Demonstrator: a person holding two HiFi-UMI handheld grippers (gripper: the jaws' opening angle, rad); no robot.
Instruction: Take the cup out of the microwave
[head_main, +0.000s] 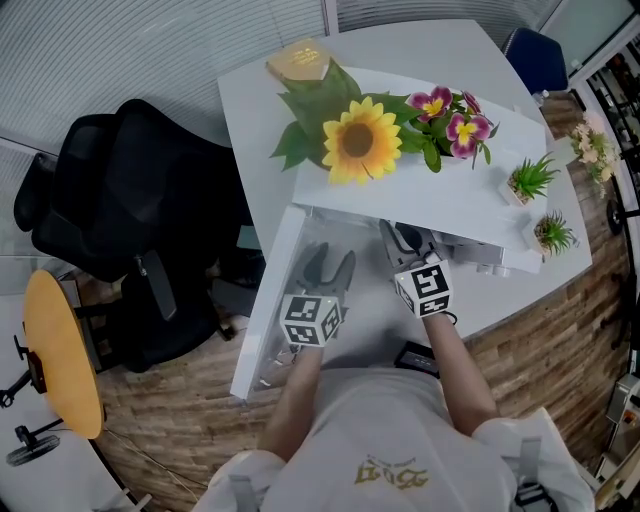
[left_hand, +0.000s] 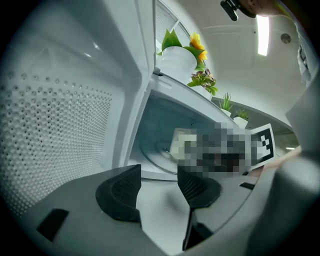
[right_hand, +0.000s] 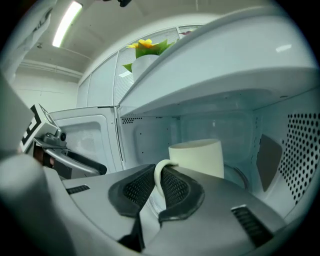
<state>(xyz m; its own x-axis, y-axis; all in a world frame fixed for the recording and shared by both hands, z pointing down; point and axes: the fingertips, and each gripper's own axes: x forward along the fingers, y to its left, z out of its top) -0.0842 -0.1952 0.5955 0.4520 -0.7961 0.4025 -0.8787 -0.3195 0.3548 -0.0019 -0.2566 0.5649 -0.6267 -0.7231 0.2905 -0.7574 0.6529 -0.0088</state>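
Note:
The white microwave (head_main: 440, 200) stands with its door (head_main: 262, 305) swung open to the left. Inside, on the glass turntable (right_hand: 240, 175), sits a cream cup (right_hand: 197, 156). My right gripper (right_hand: 157, 187) reaches into the cavity, shut on the cup's handle (right_hand: 159, 172), which stands pinched between the two pads. The left gripper view shows part of the cup (left_hand: 180, 145) beside a mosaic patch. My left gripper (left_hand: 159, 182) is open and empty, just outside the cavity beside the door's perforated inner face (left_hand: 60, 130). The head view hides the cup under the microwave's top.
A sunflower pot (head_main: 358, 140), pink flowers (head_main: 450, 120) and two small green plants (head_main: 530, 180) stand on top of the microwave. A wooden box (head_main: 298, 62) lies behind them. A black office chair (head_main: 140, 220) and a yellow round stool (head_main: 60, 350) are to the left.

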